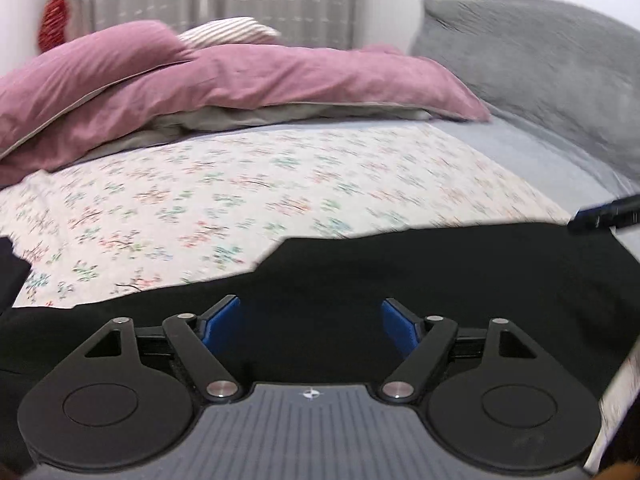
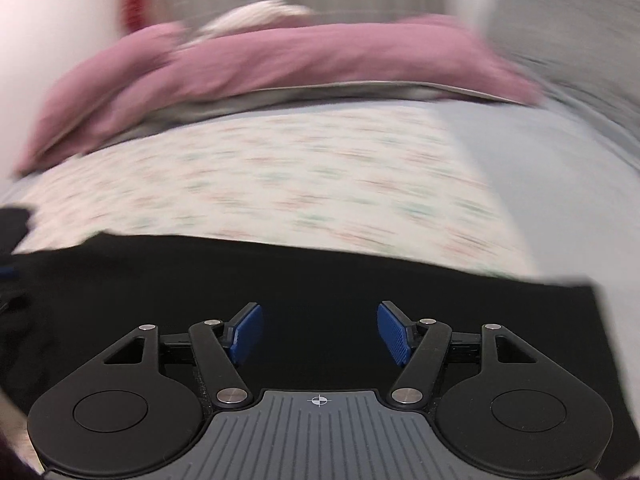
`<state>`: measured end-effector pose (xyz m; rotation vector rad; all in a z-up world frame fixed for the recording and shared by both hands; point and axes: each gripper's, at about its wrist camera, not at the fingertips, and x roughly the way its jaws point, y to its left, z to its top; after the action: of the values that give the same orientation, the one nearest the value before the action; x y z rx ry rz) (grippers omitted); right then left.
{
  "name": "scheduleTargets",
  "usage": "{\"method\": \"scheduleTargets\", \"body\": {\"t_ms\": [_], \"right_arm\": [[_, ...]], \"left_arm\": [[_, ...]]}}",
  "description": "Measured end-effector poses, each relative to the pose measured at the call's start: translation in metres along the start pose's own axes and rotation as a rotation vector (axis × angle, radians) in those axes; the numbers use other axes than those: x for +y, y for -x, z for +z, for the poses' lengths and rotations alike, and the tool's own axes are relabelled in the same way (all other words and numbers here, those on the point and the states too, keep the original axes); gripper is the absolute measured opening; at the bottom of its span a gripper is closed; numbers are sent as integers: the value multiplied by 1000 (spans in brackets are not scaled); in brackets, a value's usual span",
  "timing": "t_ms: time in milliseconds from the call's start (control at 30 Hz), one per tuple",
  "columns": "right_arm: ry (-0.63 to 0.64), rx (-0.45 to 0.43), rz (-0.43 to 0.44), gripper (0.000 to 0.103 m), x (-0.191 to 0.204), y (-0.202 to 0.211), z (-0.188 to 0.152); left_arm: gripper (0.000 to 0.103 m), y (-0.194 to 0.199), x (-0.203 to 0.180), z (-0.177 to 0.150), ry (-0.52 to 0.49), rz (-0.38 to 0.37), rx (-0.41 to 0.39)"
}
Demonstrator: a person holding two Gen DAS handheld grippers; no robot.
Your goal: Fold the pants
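Left wrist view: left gripper [image 1: 311, 326] jaws wide apart, nothing between the pads. Black pants [image 1: 440, 272] lie flat on the bed's floral sheet [image 1: 240, 184], long axis running left-right across the frame. Right wrist view: right gripper [image 2: 319, 334] jaws also apart, empty; pants [image 2: 320, 276] below, same crosswise lie; picture blurred.

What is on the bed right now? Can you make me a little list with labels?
pants: black fabric pants lying flat at the bed's near edge
sheet: white floral bedsheet under them
quilt: pink quilt bunched at the far side
pillow: grey pillow at far right
left tongs: open, nothing between them
right tongs: open, nothing between them
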<state>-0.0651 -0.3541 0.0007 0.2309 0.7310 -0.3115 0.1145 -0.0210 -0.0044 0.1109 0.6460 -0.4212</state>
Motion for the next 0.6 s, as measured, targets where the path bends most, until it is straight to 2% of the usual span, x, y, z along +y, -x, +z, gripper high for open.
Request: {"method": "scheduleTargets", "body": {"t_ms": [67, 233, 367, 433, 600], "right_arm": [[63, 11, 93, 65, 29, -23, 17], [169, 34, 249, 65, 93, -75, 47], [233, 62, 359, 65, 135, -116, 63], [238, 81, 401, 65, 149, -135, 71], [155, 168, 479, 65, 177, -192, 95]], "left_arm": [[88, -11, 13, 0, 8, 27, 4], [88, -35, 39, -18, 9, 74, 115], [88, -38, 56, -26, 64, 67, 165], [88, -41, 62, -29, 100, 58, 172], [88, -36, 64, -33, 102, 49, 168]]}}
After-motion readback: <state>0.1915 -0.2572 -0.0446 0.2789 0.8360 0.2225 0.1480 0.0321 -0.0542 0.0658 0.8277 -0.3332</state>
